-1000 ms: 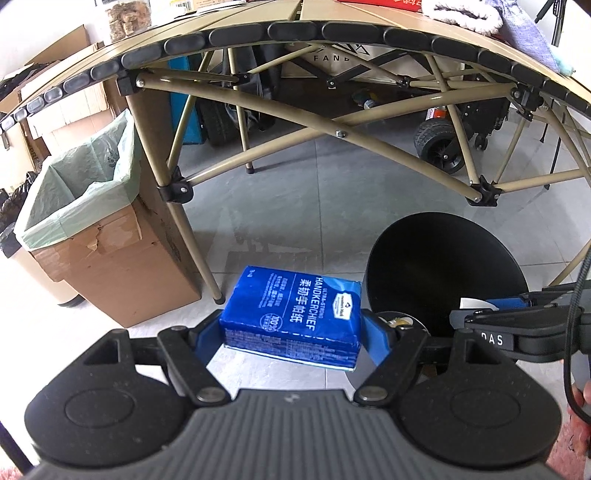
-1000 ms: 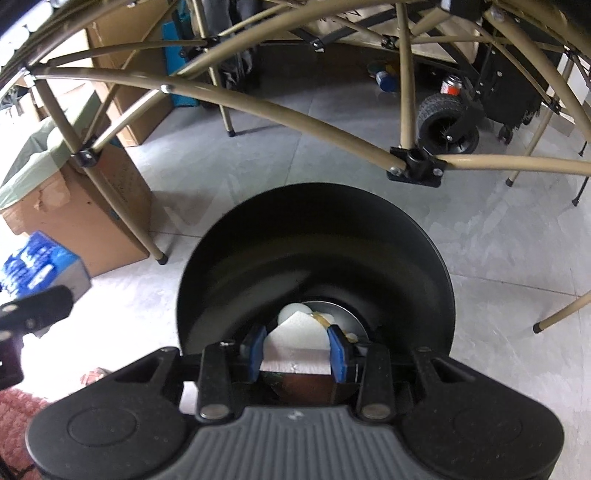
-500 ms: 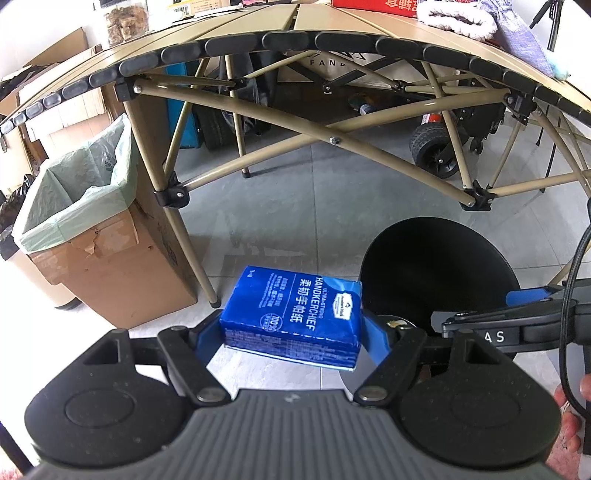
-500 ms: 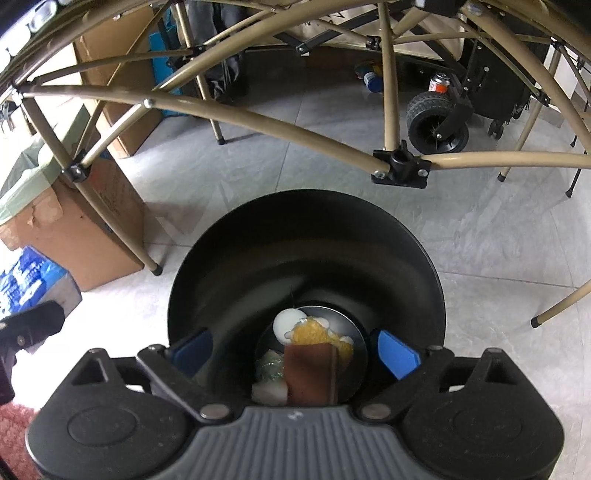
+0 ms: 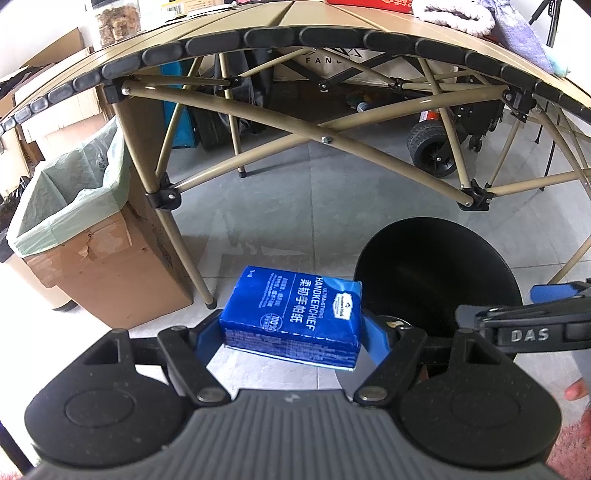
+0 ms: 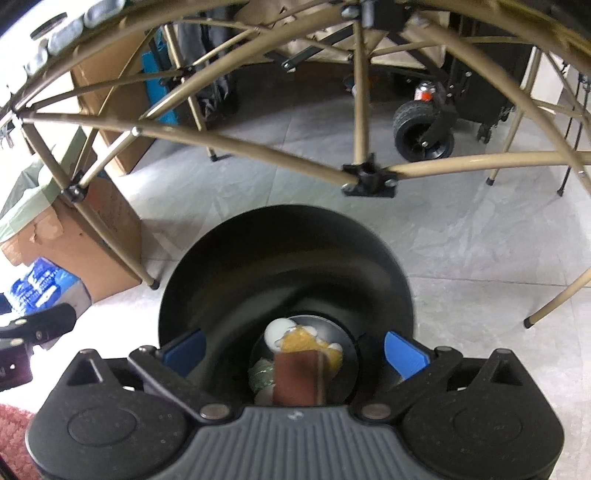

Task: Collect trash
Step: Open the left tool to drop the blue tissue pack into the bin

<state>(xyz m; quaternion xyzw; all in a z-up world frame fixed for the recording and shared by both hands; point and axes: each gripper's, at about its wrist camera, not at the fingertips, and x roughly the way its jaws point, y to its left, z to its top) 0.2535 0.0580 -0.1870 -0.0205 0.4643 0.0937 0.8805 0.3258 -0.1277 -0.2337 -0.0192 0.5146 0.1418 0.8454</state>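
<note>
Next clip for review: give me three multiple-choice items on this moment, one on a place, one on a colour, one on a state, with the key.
1. Where does the black bin stand?
A. on the floor, in front of the folding table
B. on the tabletop
C. inside the cardboard box

2. What colour is the tissue pack?
A. red
B. blue
C. green

3. What is between the right gripper's fingers?
A. the tissue pack
B. a bottle
C. nothing; trash lies in the bin below

Key:
1 A, grey floor tiles surround the bin and the table frame rises behind it.
2 B, its blue wrapper shows clamped in the left gripper.
3 C, the jaws are opening, both blue pads clear of the trash.
</note>
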